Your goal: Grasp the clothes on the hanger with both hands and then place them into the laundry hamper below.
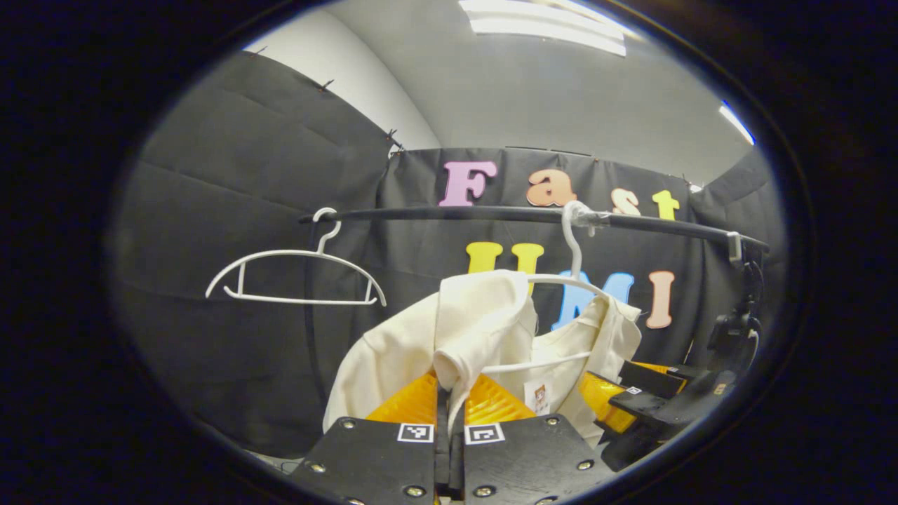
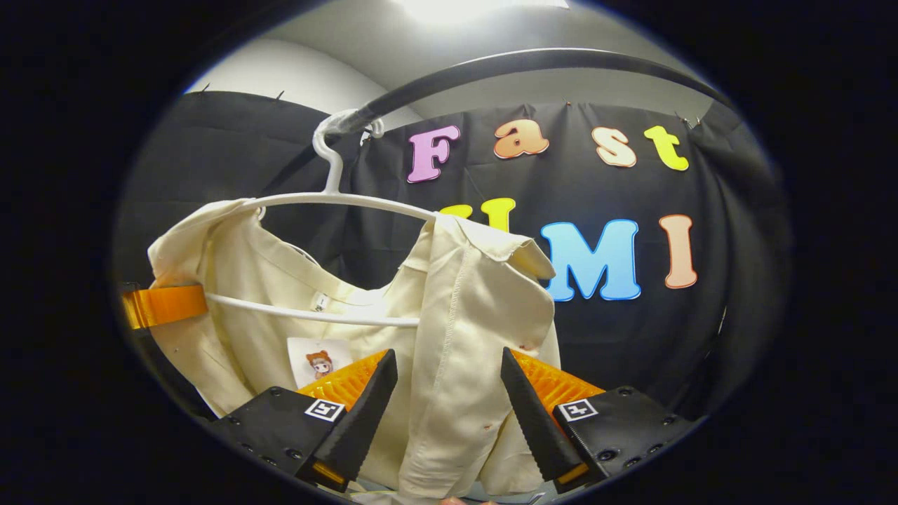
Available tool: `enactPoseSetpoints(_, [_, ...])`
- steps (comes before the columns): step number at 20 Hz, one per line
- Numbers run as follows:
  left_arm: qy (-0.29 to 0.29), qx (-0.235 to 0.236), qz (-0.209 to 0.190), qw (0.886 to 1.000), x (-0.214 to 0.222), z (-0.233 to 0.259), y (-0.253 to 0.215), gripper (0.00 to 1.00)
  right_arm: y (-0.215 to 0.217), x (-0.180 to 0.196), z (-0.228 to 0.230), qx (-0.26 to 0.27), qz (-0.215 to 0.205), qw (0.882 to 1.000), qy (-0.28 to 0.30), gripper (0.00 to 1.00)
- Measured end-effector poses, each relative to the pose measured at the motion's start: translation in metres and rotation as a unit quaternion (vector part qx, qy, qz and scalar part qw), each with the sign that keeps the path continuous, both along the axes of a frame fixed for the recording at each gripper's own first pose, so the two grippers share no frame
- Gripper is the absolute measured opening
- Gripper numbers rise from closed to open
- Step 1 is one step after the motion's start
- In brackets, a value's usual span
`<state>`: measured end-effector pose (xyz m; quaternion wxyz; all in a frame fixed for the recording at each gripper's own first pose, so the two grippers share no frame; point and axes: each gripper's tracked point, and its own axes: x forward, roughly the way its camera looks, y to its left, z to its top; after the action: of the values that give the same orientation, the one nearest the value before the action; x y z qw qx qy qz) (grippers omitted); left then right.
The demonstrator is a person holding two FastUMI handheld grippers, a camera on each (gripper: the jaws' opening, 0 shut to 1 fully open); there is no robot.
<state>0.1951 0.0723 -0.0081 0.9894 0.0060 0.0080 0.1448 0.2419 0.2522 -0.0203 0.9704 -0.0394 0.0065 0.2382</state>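
Cream shirt (image 2: pixel 449 315) hung on the white hanger (image 2: pixel 351 200), itself hooked over the black rail (image 1: pixel 491 214). Left gripper (image 1: pixel 450 410) pressed together on a shoulder fold below that rail, presumably to peel it off the hanger. Right gripper (image 2: pixel 445 393) spread around the other shoulder, not yet pinching. Spare hanger (image 1: pixel 295 277) farther along the rail.
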Motion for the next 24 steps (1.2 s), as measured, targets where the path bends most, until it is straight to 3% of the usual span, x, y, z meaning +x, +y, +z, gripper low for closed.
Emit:
enactPoseSetpoints(8, [0.000,0.005,0.001,1.000,0.000,-0.005,-0.004,0.01,0.009,0.017,-0.004,-0.009,-0.008,1.000,-0.006,0.96])
enactPoseSetpoints(10, [-0.001,0.004,0.003,1.000,0.000,-0.004,-0.004,0.01,0.005,0.024,-0.002,-0.009,-0.009,1.000,-0.014,0.87])
enactPoseSetpoints(11, [-0.001,0.003,0.004,1.000,0.000,-0.004,-0.004,0.01,0.003,0.028,-0.001,-0.010,-0.011,1.000,-0.018,0.73])
enactPoseSetpoints(12, [-0.001,0.003,0.006,1.000,0.000,-0.005,-0.004,0.01,0.002,0.032,0.000,-0.013,-0.012,1.000,-0.019,0.67])
enactPoseSetpoints(14, [-0.002,0.003,0.007,1.000,-0.001,-0.005,-0.003,0.01,-0.001,0.035,0.001,-0.012,0.004,1.000,-0.020,0.39])
enactPoseSetpoints(15, [-0.003,0.004,0.008,1.000,-0.002,-0.003,-0.003,0.01,0.000,0.037,0.002,-0.004,0.011,1.000,-0.022,0.16])
enactPoseSetpoints(16, [-0.003,0.004,0.008,1.000,-0.004,-0.004,-0.003,0.01,0.002,0.038,0.002,0.004,0.024,1.000,-0.019,0.07])
enactPoseSetpoints(17, [-0.002,0.004,0.006,1.000,-0.005,-0.003,-0.003,0.01,-0.001,0.038,0.004,0.012,0.032,0.999,-0.018,0.09])
enactPoseSetpoints(19, [-0.001,0.005,0.002,1.000,-0.006,-0.002,-0.003,0.01,-0.002,0.040,0.003,0.018,0.043,0.999,-0.009,0.02])
enactPoseSetpoints(24, [-0.002,-0.008,-0.013,1.000,-0.012,0.010,-0.009,0.01,-0.017,0.042,0.027,0.003,0.012,0.998,-0.056,0.00])
